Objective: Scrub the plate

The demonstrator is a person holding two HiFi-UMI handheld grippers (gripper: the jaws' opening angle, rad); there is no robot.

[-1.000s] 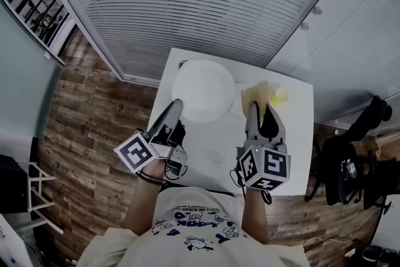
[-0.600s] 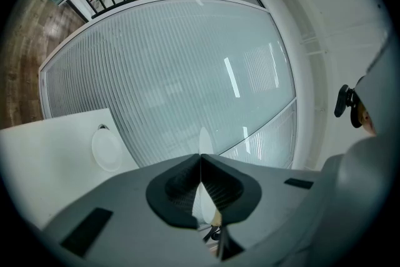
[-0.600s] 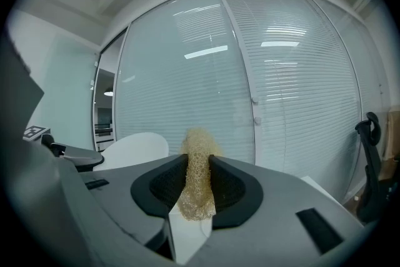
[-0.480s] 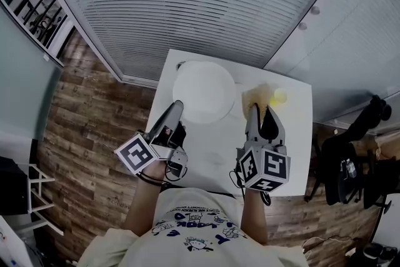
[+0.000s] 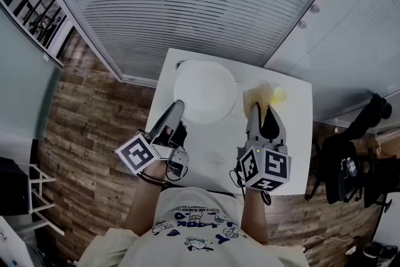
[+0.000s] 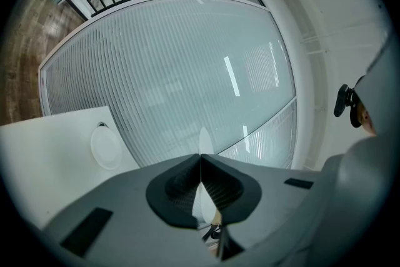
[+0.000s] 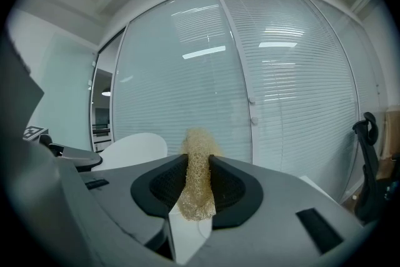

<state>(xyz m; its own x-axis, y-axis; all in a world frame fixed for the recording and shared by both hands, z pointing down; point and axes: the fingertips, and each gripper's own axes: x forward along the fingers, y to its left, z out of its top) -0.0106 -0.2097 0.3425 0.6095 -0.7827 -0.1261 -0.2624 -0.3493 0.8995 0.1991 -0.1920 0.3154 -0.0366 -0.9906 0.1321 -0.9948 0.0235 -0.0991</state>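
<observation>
A white plate (image 5: 205, 92) hangs roughly flat above the far left of the white table (image 5: 294, 147). My left gripper (image 5: 177, 104) is rolled on its side and shut on the plate's near rim. In the left gripper view the plate (image 6: 203, 139) shows edge-on as a thin white sliver rising from the closed left gripper (image 6: 200, 159). My right gripper (image 5: 261, 108) is shut on a tan mesh loofah (image 5: 256, 95) that sticks out past its tips, just right of the plate. In the right gripper view the loofah (image 7: 199, 141) is pinched in the right gripper (image 7: 199, 162), with the plate (image 7: 134, 150) off to the left.
A round white disc (image 6: 106, 147) lies on the table below, and a small yellow thing (image 5: 279, 96) sits beyond the loofah. Glass walls with blinds (image 5: 206, 3) stand behind the table. A black chair (image 5: 350, 162) is at the right. Wood floor (image 5: 94, 115) lies to the left.
</observation>
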